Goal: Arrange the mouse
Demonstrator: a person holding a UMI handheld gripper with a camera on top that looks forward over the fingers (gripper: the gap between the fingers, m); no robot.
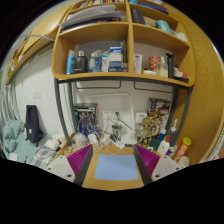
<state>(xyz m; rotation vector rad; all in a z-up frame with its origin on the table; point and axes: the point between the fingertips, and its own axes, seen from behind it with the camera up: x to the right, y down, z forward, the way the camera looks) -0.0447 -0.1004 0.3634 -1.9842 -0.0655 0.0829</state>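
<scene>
A light blue mouse mat [115,166] lies flat on the wooden desk [98,181], right between my fingers. My gripper [113,160] is open, its magenta pads [80,160] standing apart at either side of the mat with nothing held. I see no mouse for certain; the clutter beyond the mat hides whatever lies there.
Behind the mat sits a tangle of cables and small devices [105,132]. A wooden shelf unit [120,76] with bottles and boxes hangs above. A dark bag [34,124] stands at the left, and bottles and jars [176,148] at the right.
</scene>
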